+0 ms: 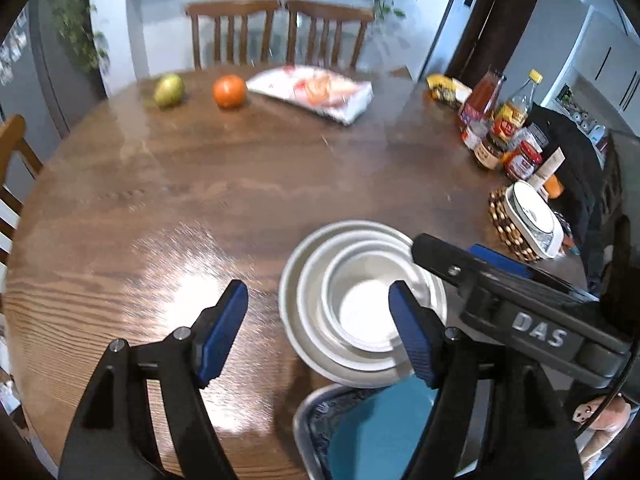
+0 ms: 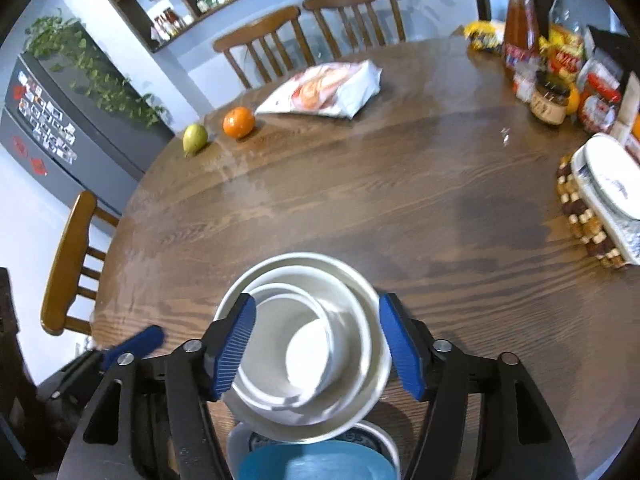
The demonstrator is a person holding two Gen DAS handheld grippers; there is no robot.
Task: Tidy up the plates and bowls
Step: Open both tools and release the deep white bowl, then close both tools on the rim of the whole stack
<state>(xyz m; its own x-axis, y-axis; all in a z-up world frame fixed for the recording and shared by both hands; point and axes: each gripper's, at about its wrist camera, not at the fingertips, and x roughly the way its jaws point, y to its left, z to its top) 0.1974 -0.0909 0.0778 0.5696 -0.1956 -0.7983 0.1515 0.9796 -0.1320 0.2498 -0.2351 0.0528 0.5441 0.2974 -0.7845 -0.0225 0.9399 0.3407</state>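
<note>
Your round wooden table (image 2: pixel 400 200) has chairs (image 2: pixel 264 48) behind. "DAS" reads on your right gripper (image 1: pixel 496 276); left gripper (image 1: pixel 320 312) and right gape wide, empty, over nested white bowls (image 2: pixel 304 344).

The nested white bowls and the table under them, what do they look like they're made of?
Nested white bowls: probably glazed ceramic, possibly melamine; smooth, uniform white with soft glare on the innermost base. Table: wood or wood veneer, brown with clear grain lines; the bright reflection suggests a glossy varnish.
</note>
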